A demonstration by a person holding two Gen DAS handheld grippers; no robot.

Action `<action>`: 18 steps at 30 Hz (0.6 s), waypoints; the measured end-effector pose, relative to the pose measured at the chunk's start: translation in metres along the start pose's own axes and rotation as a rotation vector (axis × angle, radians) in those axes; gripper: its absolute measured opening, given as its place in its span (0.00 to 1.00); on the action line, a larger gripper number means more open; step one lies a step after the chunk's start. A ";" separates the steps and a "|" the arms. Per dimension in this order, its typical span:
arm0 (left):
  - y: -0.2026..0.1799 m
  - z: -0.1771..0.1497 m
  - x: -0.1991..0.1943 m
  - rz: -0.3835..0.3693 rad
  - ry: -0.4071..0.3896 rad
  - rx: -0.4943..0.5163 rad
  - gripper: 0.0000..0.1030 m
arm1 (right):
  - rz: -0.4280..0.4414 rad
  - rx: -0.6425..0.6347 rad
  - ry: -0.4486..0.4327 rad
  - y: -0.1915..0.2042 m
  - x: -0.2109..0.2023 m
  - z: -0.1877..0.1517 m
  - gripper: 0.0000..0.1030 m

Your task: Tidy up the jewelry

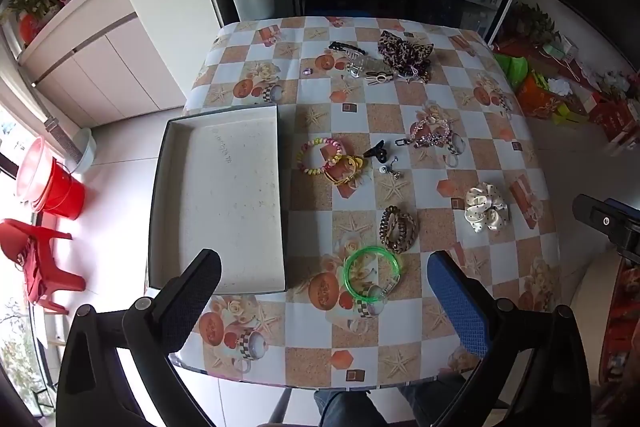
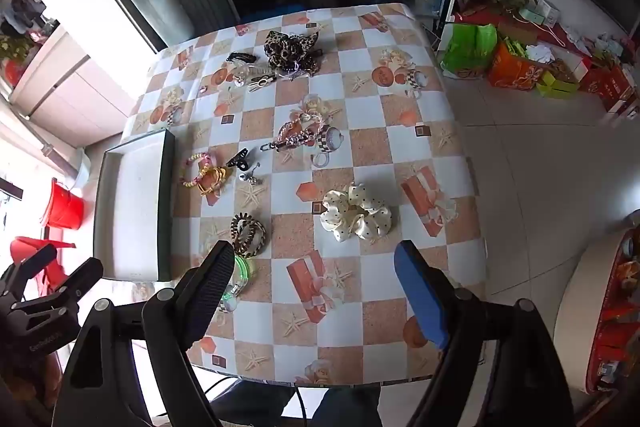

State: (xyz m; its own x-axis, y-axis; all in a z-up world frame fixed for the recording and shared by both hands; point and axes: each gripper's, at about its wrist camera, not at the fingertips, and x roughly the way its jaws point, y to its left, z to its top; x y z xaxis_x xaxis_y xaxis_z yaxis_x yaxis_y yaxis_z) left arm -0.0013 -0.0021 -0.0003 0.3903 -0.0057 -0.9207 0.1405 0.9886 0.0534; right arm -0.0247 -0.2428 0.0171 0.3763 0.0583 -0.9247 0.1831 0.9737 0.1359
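An empty shallow box (image 1: 224, 203) lies on the left of the checkered table (image 1: 400, 99); it also shows in the right wrist view (image 2: 132, 211). Right of it lie a green bangle (image 1: 372, 273), a brown coil tie (image 1: 397, 229), a cream dotted scrunchie (image 1: 486, 207), a beaded bracelet (image 1: 320, 157), a yellow tie (image 1: 346, 167), a black clip (image 1: 376, 151), a pink chain (image 1: 432, 135) and a leopard scrunchie (image 1: 404, 55). My left gripper (image 1: 324, 267) is open and empty above the near edge. My right gripper (image 2: 316, 259) is open and empty, near the cream scrunchie (image 2: 356, 213).
Hair clips (image 1: 360, 67) lie at the far side beside the leopard scrunchie. A red bucket (image 1: 60, 193) and a red stool (image 1: 36, 259) stand on the floor to the left. Bags and boxes (image 2: 520, 63) sit on the floor to the right.
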 end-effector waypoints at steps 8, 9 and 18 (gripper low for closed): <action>-0.007 -0.003 -0.010 0.003 -0.016 -0.005 1.00 | -0.016 0.011 0.006 0.005 0.003 0.003 0.82; -0.001 -0.001 -0.001 -0.008 -0.008 -0.024 1.00 | -0.019 0.004 0.006 0.006 0.003 0.002 0.82; 0.014 0.004 -0.004 -0.018 -0.006 -0.038 1.00 | -0.026 -0.007 -0.005 0.017 0.000 0.008 0.82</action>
State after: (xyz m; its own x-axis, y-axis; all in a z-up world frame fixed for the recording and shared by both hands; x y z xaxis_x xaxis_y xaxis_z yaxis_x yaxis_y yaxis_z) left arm 0.0027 0.0110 0.0054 0.3933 -0.0241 -0.9191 0.1127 0.9934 0.0222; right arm -0.0146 -0.2282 0.0222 0.3762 0.0319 -0.9260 0.1866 0.9763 0.1094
